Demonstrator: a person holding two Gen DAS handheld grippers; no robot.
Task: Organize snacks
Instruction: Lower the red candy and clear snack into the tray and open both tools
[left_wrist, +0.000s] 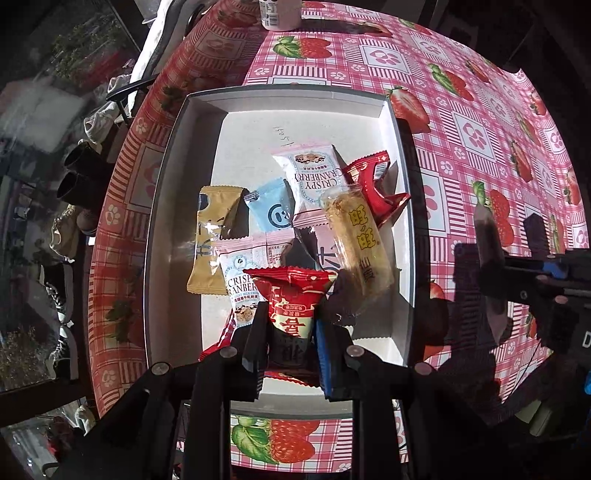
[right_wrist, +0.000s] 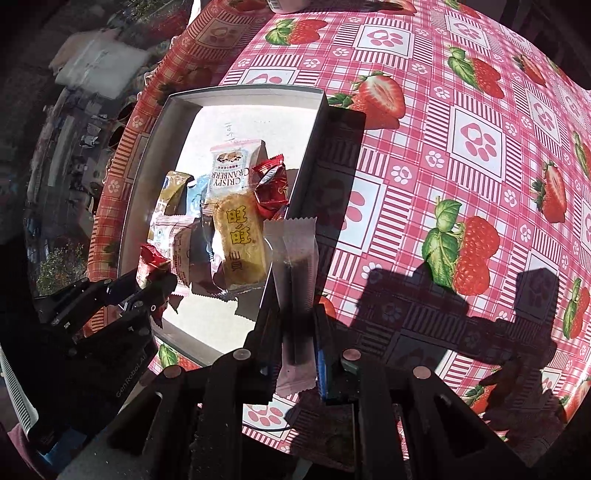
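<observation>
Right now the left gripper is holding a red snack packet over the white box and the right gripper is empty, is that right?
Not quite. The right gripper is not empty: in the right wrist view it is shut on a pale pink stick packet. The rest holds: the left gripper holds a red snack packet over the white box.

Sunlit strawberry-print tablecloth (left_wrist: 461, 110); shoes (left_wrist: 62, 229) on floor.

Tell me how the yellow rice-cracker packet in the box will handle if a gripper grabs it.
The yellow rice-cracker packet looks glossy, so it may slip between pads. Its contents probably crack under a hard squeeze. It lies propped across other snacks in the white box, so a push would likely slide or tip it rather than roll it.
</observation>
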